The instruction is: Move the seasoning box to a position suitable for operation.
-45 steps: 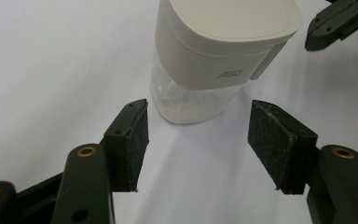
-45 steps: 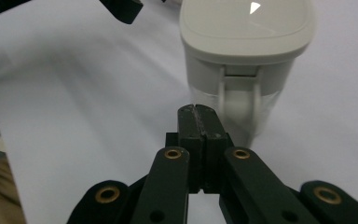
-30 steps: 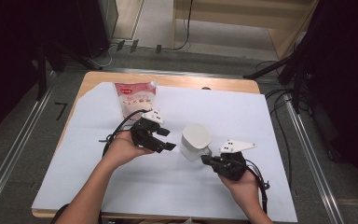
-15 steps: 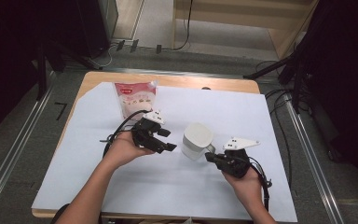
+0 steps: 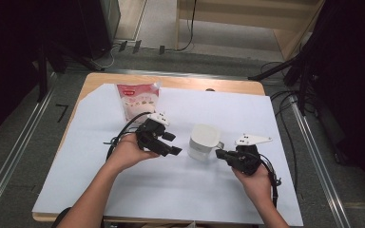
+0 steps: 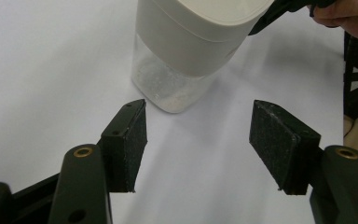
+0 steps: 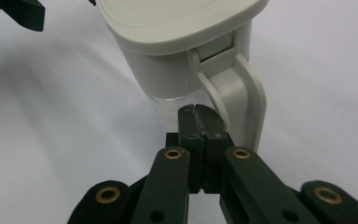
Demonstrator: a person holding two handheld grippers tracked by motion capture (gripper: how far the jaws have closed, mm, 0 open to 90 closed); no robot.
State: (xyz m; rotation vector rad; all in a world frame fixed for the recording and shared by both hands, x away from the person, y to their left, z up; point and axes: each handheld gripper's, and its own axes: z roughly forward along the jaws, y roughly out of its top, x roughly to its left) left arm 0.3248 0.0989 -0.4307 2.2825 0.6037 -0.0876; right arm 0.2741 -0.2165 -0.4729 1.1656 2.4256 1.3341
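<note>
Lidded jug [image 5: 203, 141], upright near the middle of the white sheet [image 5: 180, 190], between two hand-held grippers.

Jug: cream lid and upper band, clear lower body with a pale residue at the bottom, cream handle [image 7: 242, 88] on the side facing the right gripper [image 5: 224, 154]. Right gripper: jaws pressed together with nothing between them, tips just under the handle, against or just short of the jug's wall; contact cannot be told. Left gripper [image 5: 171, 145]: jaws spread apart and empty, pads [image 6: 137, 135] aimed at the jug's base and short of it. Beyond, toward the far edge of the wooden table [image 5: 90, 80]: red-and-white pouch [image 5: 137, 99], lying flat, well apart from the jug.
</note>
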